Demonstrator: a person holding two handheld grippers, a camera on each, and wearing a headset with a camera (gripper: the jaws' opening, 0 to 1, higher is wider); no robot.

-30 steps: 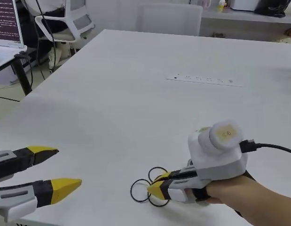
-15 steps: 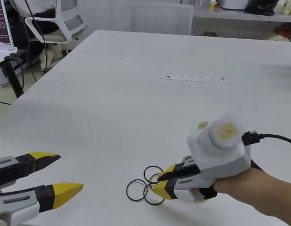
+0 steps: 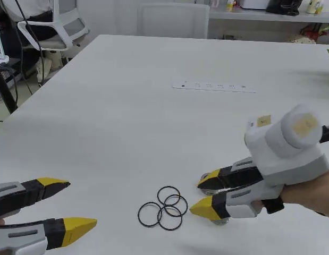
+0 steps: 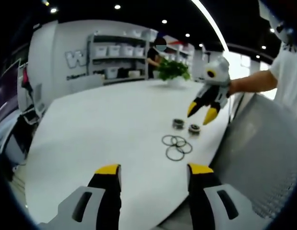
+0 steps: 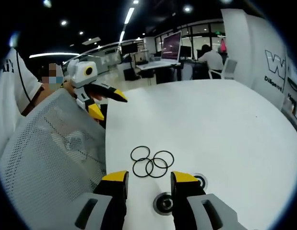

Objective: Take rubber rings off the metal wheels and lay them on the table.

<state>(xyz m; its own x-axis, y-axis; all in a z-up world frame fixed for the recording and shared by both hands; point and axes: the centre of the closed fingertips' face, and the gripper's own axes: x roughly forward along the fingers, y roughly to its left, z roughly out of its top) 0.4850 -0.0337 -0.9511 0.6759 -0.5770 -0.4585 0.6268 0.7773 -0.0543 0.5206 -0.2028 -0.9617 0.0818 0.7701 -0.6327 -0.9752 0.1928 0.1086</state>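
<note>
Rings (image 3: 163,208) lie clear on the desk (image 3: 153,117), lower centre, now the right hand-held gripper (image 3: 197,196) has backed off, jaws apart: latest one delivered.

Bright, even overhead light. Ceiling strip (image 5: 130,15) and spots (image 4: 118,6) glare in gripper views. Table (image 3: 127,106): faint soft shadows. Fisheye bends edges; bkgd slightly soft.
</note>
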